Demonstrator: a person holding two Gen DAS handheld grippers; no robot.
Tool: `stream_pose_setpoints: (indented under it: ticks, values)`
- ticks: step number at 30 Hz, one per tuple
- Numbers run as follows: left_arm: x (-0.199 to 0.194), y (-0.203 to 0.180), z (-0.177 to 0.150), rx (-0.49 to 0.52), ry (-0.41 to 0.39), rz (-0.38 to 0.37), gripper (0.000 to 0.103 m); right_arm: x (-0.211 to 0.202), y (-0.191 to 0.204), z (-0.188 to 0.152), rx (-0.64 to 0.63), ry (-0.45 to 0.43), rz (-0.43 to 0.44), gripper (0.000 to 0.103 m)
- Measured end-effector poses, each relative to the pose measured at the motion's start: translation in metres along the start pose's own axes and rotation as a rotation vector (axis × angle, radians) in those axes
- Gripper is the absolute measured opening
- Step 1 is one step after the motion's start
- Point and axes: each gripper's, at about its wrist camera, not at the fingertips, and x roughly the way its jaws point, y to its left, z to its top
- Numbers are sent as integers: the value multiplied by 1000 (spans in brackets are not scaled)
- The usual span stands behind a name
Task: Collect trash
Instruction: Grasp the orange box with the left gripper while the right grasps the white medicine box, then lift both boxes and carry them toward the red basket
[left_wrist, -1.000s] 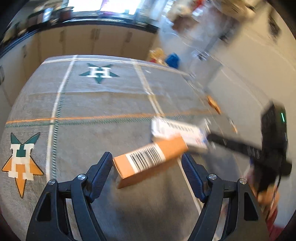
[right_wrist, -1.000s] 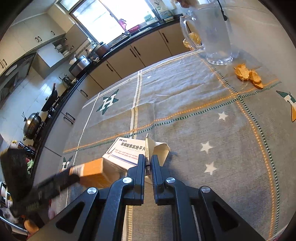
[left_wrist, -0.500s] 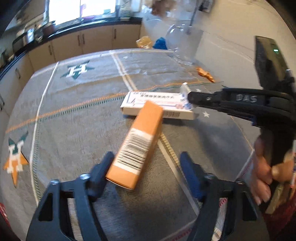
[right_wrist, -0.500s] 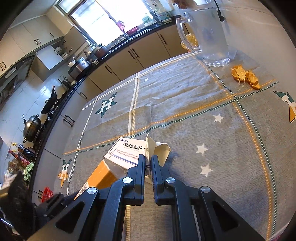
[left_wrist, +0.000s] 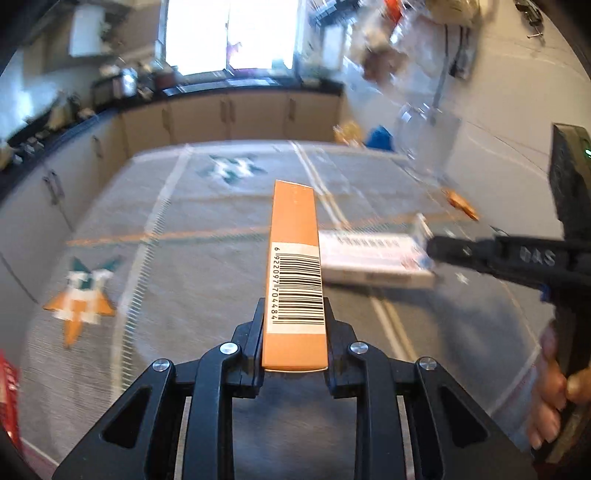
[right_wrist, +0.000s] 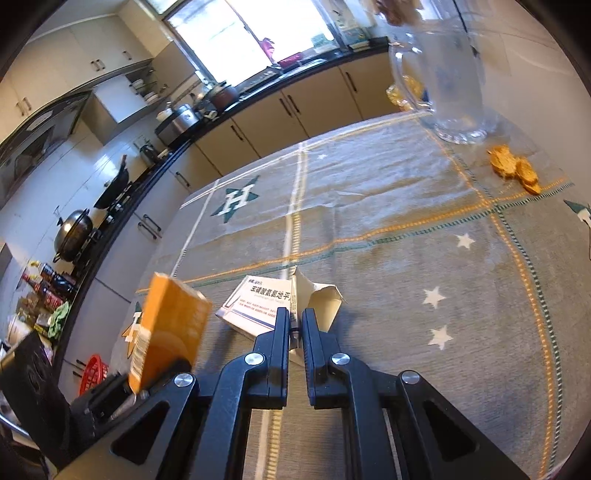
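Note:
An orange carton with a barcode (left_wrist: 295, 266) sticks out forward from between the fingers of my left gripper (left_wrist: 293, 314). The jaws are closing and the pads press on its sides. In the right wrist view the same orange carton (right_wrist: 171, 325) stands raised at the left, above the left gripper (right_wrist: 110, 398). A white medicine box (right_wrist: 258, 299) with blue print lies on the tablecloth (right_wrist: 369, 206). My right gripper (right_wrist: 295, 317) is shut on that box's opened end, beside the raised flap (right_wrist: 325, 299). From the left, the white box (left_wrist: 369, 254) lies just right of the carton, with the right gripper (left_wrist: 430, 249) at its end.
A glass pitcher (right_wrist: 454, 74) stands at the table's far right, with orange food scraps (right_wrist: 513, 168) on the cloth near it. A red basket (right_wrist: 94, 373) sits on the floor off the left edge. Kitchen cabinets run behind. A hand (left_wrist: 554, 398) holds the right gripper.
The left jaws have come together on the orange carton, which turned from lying across them to pointing straight ahead and is lifted off the cloth. The right gripper stayed on the white box.

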Motion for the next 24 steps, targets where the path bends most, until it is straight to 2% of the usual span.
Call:
stream_pose_setpoints:
  ticks: [2, 5, 7, 14, 24]
  values:
    - [-4, 4, 1, 6, -36, 48, 23, 2, 7, -2, -22, 1, 16, 8]
    - [-5, 10, 4, -7, -51, 79, 23, 4, 16, -6, -46, 6, 47, 8]
    - [-3, 16, 5, -21, -43, 88, 23, 4, 21, -8, -60, 2, 72, 8]
    - [-5, 30, 5, -67, -36, 109, 23, 2, 27, -11, -84, -18, 71, 8]
    - [-6, 34, 5, -74, -32, 126, 23, -2, 28, -12, -91, -26, 80, 8]
